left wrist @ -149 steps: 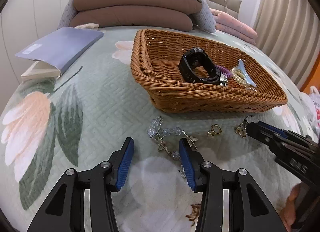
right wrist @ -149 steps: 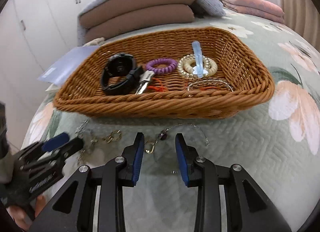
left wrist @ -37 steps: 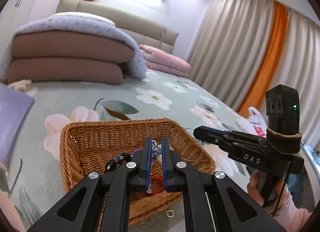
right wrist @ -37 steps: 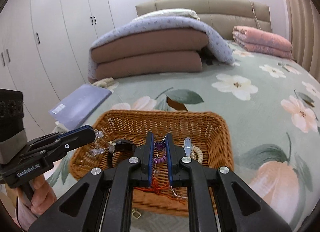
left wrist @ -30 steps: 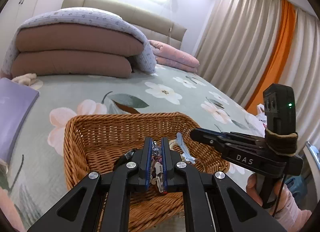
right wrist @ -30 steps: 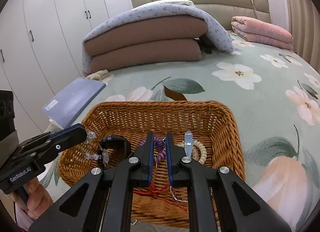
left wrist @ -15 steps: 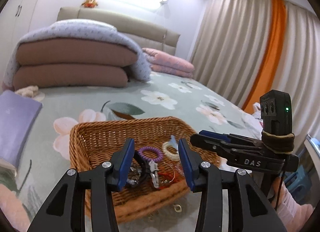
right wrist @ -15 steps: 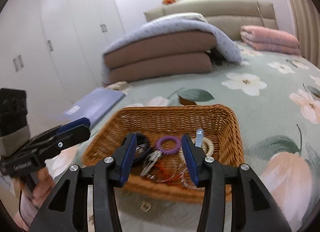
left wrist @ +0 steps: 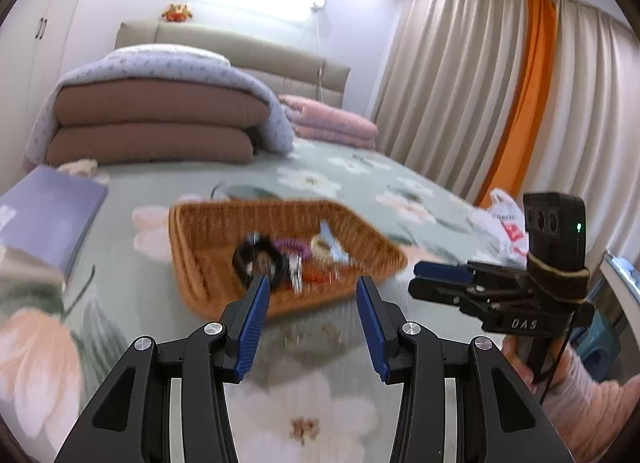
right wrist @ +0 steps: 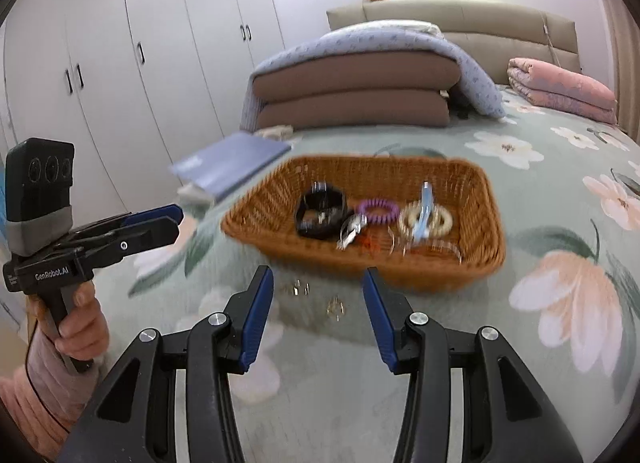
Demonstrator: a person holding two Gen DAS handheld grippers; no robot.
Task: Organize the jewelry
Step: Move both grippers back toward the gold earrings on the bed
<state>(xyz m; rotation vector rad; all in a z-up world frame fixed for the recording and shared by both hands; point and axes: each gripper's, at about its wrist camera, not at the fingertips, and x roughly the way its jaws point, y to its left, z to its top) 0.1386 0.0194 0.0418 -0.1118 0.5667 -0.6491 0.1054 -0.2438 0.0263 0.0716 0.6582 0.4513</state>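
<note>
A brown wicker basket (left wrist: 192, 247) (right wrist: 480, 191) sits on the floral bedspread. In it lie a black watch (right wrist: 320, 213), a purple coil band (right wrist: 378, 210), a cream bead bracelet (right wrist: 426, 220) and more jewelry. My left gripper (left wrist: 310, 289) stands open and empty, drawn back short of the basket's near wall. Equally open and empty, my right gripper (right wrist: 318, 279) hangs above two small gold pieces (right wrist: 335, 306) that lie on the bedspread before the basket. Each gripper shows in the other's view, the right gripper (left wrist: 436, 277) at right and the left gripper (right wrist: 168, 221) at left.
A purple book (left wrist: 44, 207) (right wrist: 232, 161) lies left of the basket. Folded brown and blue bedding (left wrist: 156, 119) and a pink quilt (right wrist: 560, 91) are stacked at the headboard. A plastic bag (left wrist: 504, 219) lies at the bed's right edge, with curtains behind and wardrobes on the left.
Both grippers opened and dropped their beaded pieces into the basket, then drew back from it. The basket now looks smaller and farther away.
</note>
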